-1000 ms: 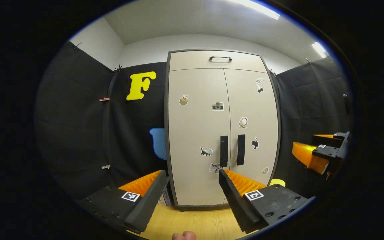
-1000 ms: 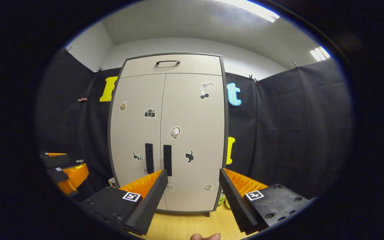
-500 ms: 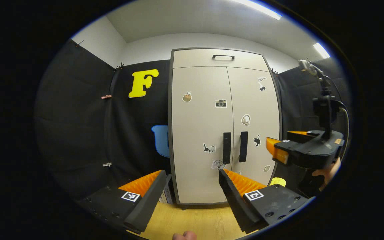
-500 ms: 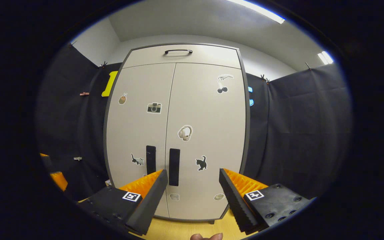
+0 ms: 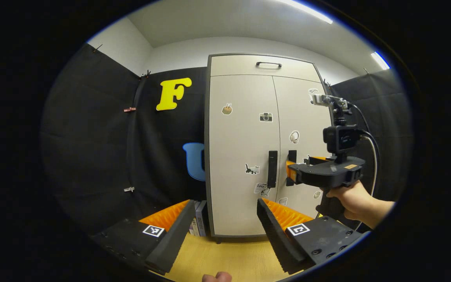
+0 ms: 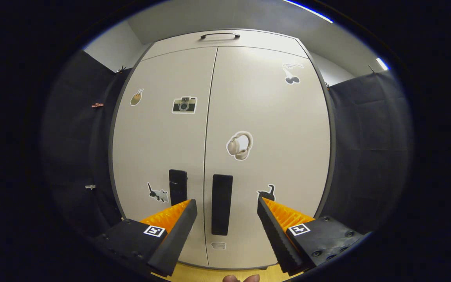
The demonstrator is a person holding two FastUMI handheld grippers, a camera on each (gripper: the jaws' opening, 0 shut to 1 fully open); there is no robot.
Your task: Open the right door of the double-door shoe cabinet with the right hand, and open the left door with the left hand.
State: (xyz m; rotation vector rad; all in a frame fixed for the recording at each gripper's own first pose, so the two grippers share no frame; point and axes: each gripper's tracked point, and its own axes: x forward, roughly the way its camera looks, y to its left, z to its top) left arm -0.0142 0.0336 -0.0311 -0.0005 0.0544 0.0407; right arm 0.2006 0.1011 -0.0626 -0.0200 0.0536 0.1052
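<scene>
The pale double-door shoe cabinet (image 5: 245, 149) stands ahead with both doors shut. In the right gripper view the cabinet (image 6: 272, 117) is close. The dark right door handle (image 6: 221, 203) lines up between the fingers of my open right gripper (image 6: 226, 201), still a little ahead of the tips. The left door handle (image 6: 177, 187) is just left of it. In the left gripper view my left gripper (image 5: 225, 203) is open, farther back, with the left door handle (image 5: 272, 169) beyond its right finger. The right gripper (image 5: 298, 166), held by a hand (image 5: 350, 199), partly covers the right handle (image 5: 292, 156).
A shut top drawer with a handle (image 5: 268, 64) sits above the doors. Books or boxes (image 5: 198, 223) stand at the cabinet's left foot. Light wooden floor (image 5: 225, 258) lies in front. Black cloth walls close in on both sides.
My right gripper has moved forward to the cabinet, so the right handle now sits between its fingers. In the left gripper view it has come across in front of the right door.
</scene>
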